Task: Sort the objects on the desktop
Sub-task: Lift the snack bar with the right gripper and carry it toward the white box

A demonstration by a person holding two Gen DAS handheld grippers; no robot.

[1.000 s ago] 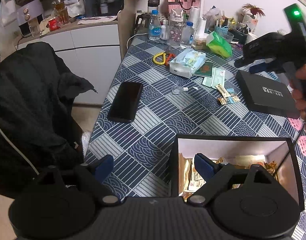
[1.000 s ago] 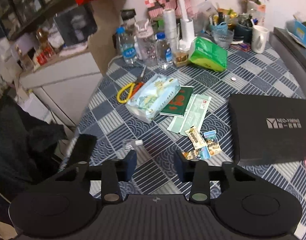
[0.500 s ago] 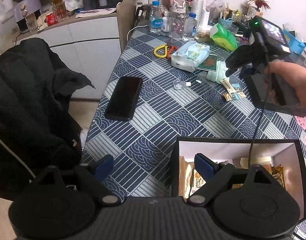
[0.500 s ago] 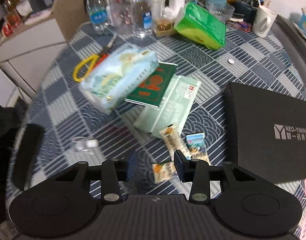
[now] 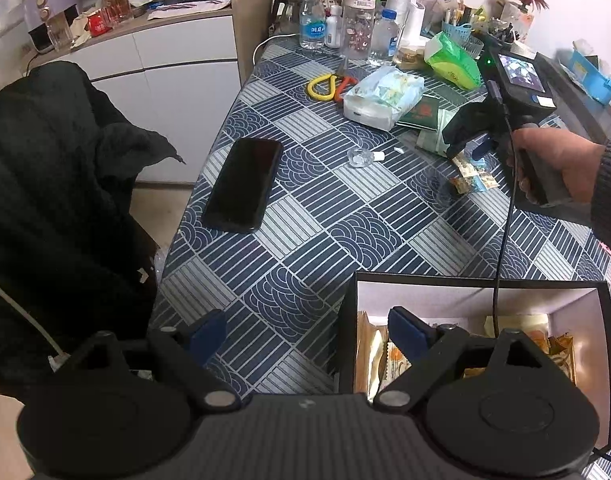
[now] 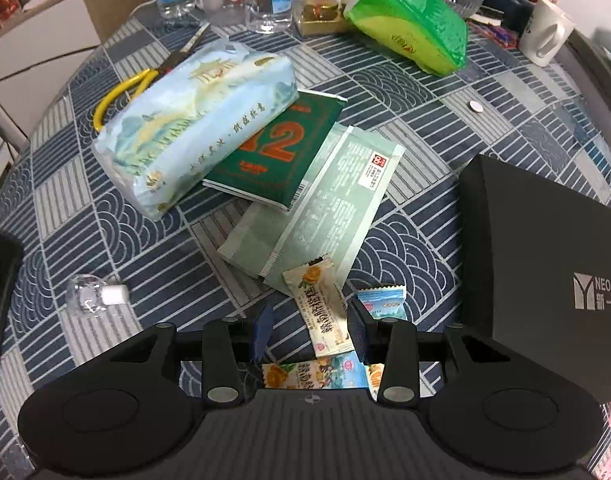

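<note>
We hold the left tongs (image 5: 307, 330) low and level, their blue pads spread wide. Our right hand (image 5: 553, 164) grips the handle of the right tongs (image 6: 309, 330), which tilt down toward the tabletop (image 5: 325, 208) with their jaws parted.

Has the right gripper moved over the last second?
Yes. The right gripper has come down toward the table, closing in on the candy packets beside the black box.

Right gripper (image 6: 310, 330) fingers (image 6: 262, 330) spread around an orange snack sachet (image 6: 323, 310) on patterned tablecloth (image 6: 405, 236).
</note>
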